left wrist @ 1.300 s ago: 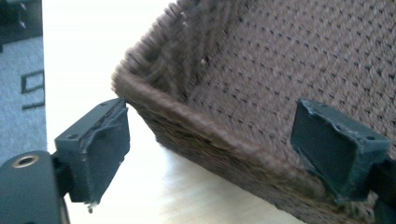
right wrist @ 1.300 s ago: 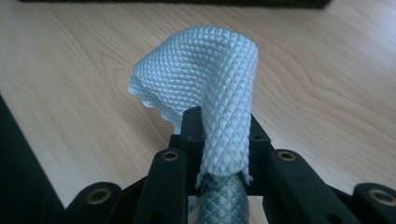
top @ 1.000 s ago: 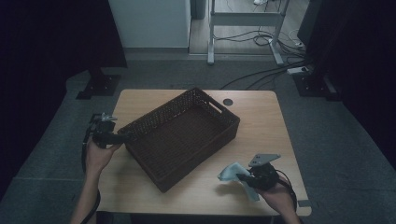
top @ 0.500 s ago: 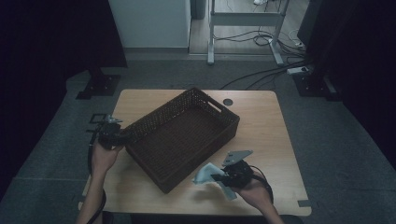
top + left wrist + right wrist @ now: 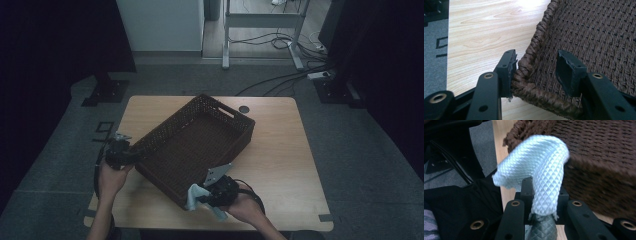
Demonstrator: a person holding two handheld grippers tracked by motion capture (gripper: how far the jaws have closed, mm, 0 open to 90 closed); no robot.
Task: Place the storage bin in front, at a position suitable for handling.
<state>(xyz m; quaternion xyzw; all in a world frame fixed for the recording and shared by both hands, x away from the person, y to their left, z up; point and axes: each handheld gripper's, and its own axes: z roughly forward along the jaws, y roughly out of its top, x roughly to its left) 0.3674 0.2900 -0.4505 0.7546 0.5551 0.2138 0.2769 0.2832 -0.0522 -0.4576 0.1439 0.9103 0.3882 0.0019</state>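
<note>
Cloth (image 5: 536, 170), pale blue with a woven diamond pattern, is pinched between the jaws of the right gripper (image 5: 212, 192) and folds over above them. It hangs just beside the near corner of the brown woven basket (image 5: 200, 145), at the front edge of the counter (image 5: 285, 165). The basket stands at an angle on the middle of the wooden counter. The left gripper (image 5: 536, 72) straddles the braided rim at the basket's left corner; its jaws have just been closing, one pad touches the rim, the other stands apart inside.
</note>
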